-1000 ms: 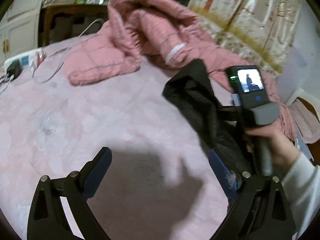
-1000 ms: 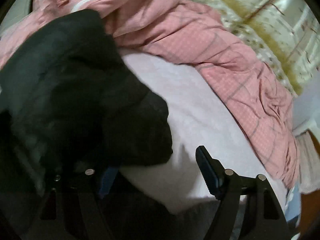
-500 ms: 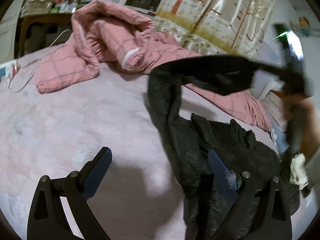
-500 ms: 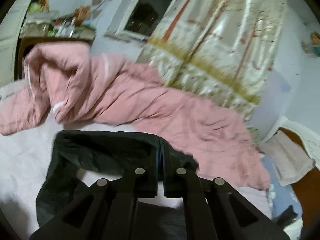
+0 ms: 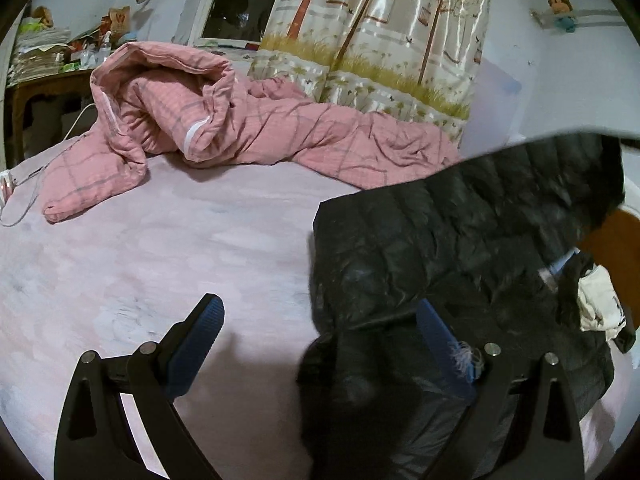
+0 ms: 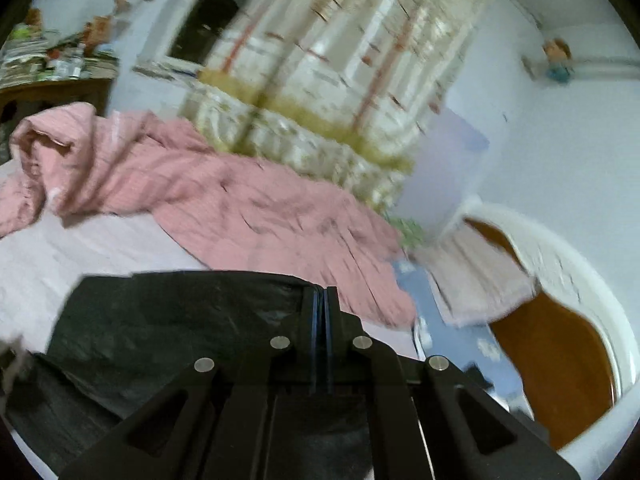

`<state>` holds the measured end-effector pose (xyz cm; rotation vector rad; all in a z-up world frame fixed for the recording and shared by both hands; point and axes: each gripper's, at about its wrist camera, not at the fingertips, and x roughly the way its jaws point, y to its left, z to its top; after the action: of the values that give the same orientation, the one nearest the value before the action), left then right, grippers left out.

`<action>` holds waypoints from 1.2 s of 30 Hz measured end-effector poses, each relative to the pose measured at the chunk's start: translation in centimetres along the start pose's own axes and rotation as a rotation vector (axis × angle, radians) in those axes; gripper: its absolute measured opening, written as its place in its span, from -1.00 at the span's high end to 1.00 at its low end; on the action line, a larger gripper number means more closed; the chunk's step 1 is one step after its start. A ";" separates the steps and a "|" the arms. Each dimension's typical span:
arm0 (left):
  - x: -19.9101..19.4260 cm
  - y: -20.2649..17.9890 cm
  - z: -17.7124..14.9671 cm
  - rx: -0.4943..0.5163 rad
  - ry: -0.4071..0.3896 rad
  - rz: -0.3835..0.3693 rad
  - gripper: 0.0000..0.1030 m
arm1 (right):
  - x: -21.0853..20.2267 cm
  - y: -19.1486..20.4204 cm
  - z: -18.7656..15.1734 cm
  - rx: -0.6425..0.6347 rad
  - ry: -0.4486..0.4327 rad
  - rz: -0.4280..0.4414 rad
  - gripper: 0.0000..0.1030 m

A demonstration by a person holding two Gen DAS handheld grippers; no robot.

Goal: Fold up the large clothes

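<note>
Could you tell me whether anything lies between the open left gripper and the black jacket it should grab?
Nothing visible does. The left gripper is open over the bare pink bedsheet, with the black jacket already reaching its right finger. The pink quilt lies farther back. The right gripper is shut on the jacket.

Open pale pink bed surface point(image 5: 168, 248): passable at left and centre. Blocked behind by rumpled pink checked quilt point(image 5: 224, 128); at right by lifted black quilted jacket point(image 5: 460, 240).

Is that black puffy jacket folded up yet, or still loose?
Not folded. The black jacket hangs spread, one edge pinched in the shut right gripper, the rest crumpled on the bed.
</note>
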<state>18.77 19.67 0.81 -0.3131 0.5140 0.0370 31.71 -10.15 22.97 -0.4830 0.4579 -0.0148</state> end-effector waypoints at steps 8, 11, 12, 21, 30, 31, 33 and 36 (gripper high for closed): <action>0.9 -3.6 -0.3 0.144 0.012 0.146 -0.78 | 7.4 -5.5 -9.7 0.207 0.230 0.041 0.93; 1.6 -3.8 -0.2 0.165 0.004 0.150 -0.78 | 9.4 -5.9 -13.0 0.252 0.264 0.097 0.93; 2.0 -3.7 -0.1 0.161 0.009 0.157 -0.78 | 10.2 -5.8 -13.8 0.253 0.278 0.096 0.93; 4.6 -3.4 0.2 0.226 0.008 0.284 -0.70 | 14.9 -5.9 -16.7 0.238 0.348 0.145 0.92; 5.5 -3.2 -0.1 0.245 0.039 0.259 -0.69 | 14.4 -8.0 -18.0 0.316 0.313 0.154 -0.19; 5.7 -3.1 -0.2 0.238 0.049 0.249 -0.68 | 14.1 -8.0 -18.2 0.337 0.309 0.171 -0.35; 6.2 -3.0 -0.3 0.212 0.069 0.236 -0.68 | 13.5 -7.9 -18.4 0.375 0.300 0.246 -0.37; 7.3 -2.8 -0.6 0.163 0.114 0.209 -0.68 | 14.0 -6.5 -19.1 0.417 0.348 0.383 -0.37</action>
<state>25.16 16.56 -2.44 -0.1011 0.6580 0.1799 36.76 -26.11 4.95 0.0267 0.8617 0.1741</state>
